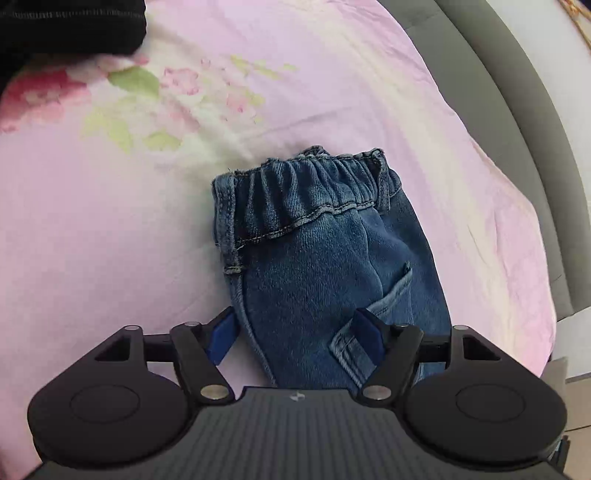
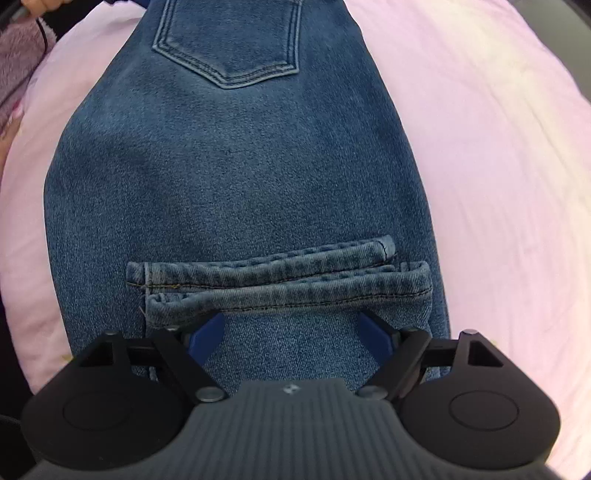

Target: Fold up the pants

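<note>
Here, blue denim pants (image 1: pixel 325 258) lying folded on a pink floral bedsheet (image 1: pixel 110 221), elastic waistband (image 1: pixel 314 184) at the far end in the left wrist view. Left gripper (image 1: pixel 295 336) low over the near part of the pants, jaws spread wide, blue pads (image 1: pixel 221 338) apart, nothing pinched between them; one pad beside the left edge of the denim, the other over a pocket corner. Right gripper (image 2: pixel 291 332) also released, jaws wide apart, directly above the denim, just behind two stitched leg hems (image 2: pixel 280 284) laid across the folded body. Back pocket (image 2: pixel 229 40) visible further ahead in the right wrist view. No readable brand, label or writing on the pants; only a small pale mark on each gripper body, too small to read. Dark garment (image 1: pixel 66 33) at the top left corner of the left view. Grey padded bed edge (image 1: pixel 517 110) to the right of the sheet. Fuzzy mauve fabric (image 2: pixel 18 66) at the left border of the right view.
</note>
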Motion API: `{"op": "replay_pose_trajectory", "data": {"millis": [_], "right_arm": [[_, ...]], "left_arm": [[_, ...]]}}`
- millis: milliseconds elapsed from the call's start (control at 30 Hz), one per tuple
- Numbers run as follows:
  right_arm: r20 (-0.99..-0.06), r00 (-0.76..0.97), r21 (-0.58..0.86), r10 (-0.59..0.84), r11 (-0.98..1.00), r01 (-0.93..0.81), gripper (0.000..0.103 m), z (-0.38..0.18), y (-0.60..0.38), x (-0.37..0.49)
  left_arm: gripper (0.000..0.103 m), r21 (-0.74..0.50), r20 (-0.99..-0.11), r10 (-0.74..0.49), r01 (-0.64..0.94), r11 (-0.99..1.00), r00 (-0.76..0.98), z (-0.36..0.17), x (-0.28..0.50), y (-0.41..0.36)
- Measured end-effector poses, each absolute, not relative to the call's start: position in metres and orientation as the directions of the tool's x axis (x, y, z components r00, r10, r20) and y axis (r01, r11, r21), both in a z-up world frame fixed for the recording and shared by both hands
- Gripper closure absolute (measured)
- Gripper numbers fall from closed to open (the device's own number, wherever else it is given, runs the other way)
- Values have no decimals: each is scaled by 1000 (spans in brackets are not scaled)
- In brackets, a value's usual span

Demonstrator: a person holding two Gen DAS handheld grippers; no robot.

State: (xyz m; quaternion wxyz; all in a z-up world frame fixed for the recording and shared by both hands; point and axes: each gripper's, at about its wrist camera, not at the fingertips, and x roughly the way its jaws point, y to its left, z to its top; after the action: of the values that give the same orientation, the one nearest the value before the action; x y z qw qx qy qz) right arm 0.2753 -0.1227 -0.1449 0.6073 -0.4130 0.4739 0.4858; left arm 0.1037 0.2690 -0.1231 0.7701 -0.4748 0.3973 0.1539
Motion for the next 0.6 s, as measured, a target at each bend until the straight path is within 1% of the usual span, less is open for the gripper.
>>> {"op": "replay_pose_trajectory", "data": {"millis": [100,200,233,267,300,333,367,467,600], "right_arm": [[-980,55,-22,194,169,-985,23,-151,-119,280],[-982,35,-4,188,165,-986,21,-153,-117,286],[-982,30,2,187,169,-986,20,-155,-116,288],[-982,28,5,187,171,-985,20,-156,-116,289],[-982,27,6,189,172,-985,20,-156,-116,290],[-981,28,6,191,175,-985,20,-155,-117,291],[-981,31,4,193,178,-984,20,-156,-117,291],[-980,51,-13,192,194,-981,20,-155,-118,289],[-979,91,-45,183,240,-970,20,-154,-121,278]], "left_arm": [[19,-611,-754,-131,-613,501,644,-132,112,268],[23,-602,-757,-117,-617,507,642,-134,117,266],[27,-595,-761,-113,-617,514,639,-133,117,266],[33,-590,-762,-106,-618,520,639,-131,116,264],[36,-588,-762,-100,-619,520,640,-129,114,264],[44,-593,-757,-96,-619,514,646,-127,110,265],[48,-602,-750,-100,-613,512,654,-123,109,265],[53,-620,-702,-88,-544,566,707,-95,104,255],[55,-591,-632,-82,-410,695,771,-39,112,222]]}}
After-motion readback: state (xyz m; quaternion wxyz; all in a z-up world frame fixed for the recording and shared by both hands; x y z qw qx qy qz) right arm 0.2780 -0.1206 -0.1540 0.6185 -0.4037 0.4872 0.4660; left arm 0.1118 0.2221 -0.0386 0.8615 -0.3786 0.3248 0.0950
